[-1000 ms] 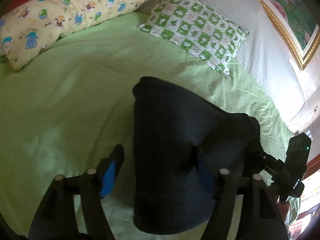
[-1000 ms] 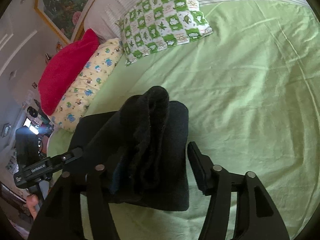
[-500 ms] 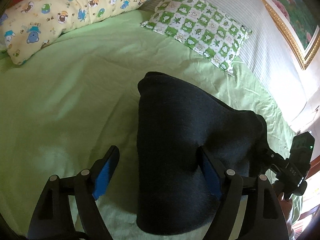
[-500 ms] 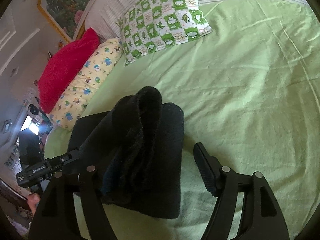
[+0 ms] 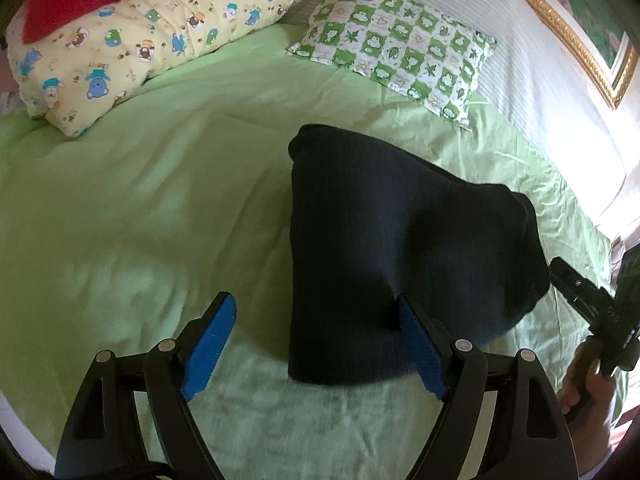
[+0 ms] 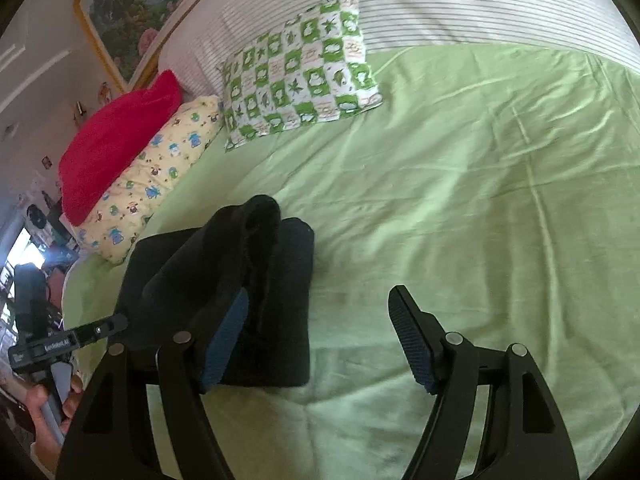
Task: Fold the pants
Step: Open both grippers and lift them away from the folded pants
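Green bedsheet (image 5: 120, 208) under folded pants (image 5: 384, 248); right view reveals stacked layers.

Matt fuzzy dark cloth pants (image 5: 384, 248), smooth green cotton sheet (image 5: 140, 200)

A home bedroom: a bed (image 6: 460, 184) under a green sheet, a red pillow (image 6: 116, 140), a cartoon-print pillow (image 5: 132, 44) and a green-checked pillow (image 6: 300, 72) against a striped headboard (image 6: 460, 4), with a gold-framed painting (image 6: 132, 4) on the wall.
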The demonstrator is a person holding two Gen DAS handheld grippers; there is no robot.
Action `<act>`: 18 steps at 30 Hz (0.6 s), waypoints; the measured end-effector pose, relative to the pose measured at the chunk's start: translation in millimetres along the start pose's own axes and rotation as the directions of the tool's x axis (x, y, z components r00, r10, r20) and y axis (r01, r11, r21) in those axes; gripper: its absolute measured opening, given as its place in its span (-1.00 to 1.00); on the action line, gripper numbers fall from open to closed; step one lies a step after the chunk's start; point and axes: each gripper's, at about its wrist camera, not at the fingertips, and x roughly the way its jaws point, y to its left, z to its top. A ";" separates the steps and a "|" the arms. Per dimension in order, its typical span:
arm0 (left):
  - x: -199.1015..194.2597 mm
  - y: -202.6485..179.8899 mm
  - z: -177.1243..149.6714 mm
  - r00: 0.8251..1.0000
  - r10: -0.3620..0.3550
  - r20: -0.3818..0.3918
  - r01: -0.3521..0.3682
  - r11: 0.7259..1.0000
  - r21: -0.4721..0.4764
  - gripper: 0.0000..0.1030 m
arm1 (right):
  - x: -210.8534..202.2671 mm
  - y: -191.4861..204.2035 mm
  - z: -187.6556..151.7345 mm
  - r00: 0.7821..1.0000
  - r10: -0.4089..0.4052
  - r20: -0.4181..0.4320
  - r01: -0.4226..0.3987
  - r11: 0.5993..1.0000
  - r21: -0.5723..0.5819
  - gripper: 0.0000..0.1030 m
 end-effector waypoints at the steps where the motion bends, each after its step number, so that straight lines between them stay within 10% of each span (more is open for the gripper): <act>1: -2.2 -0.5 -1.8 1.000 0.003 -0.003 -0.003 1.000 0.001 0.60 | -3.0 1.1 -1.1 1.000 0.009 0.002 -0.009 1.000 -0.002 0.43; 18: -30.1 -33.6 -50.8 0.995 0.099 0.030 -0.102 0.981 0.168 0.63 | -35.8 88.0 -47.6 0.990 0.132 -0.045 -0.140 0.943 -0.303 0.68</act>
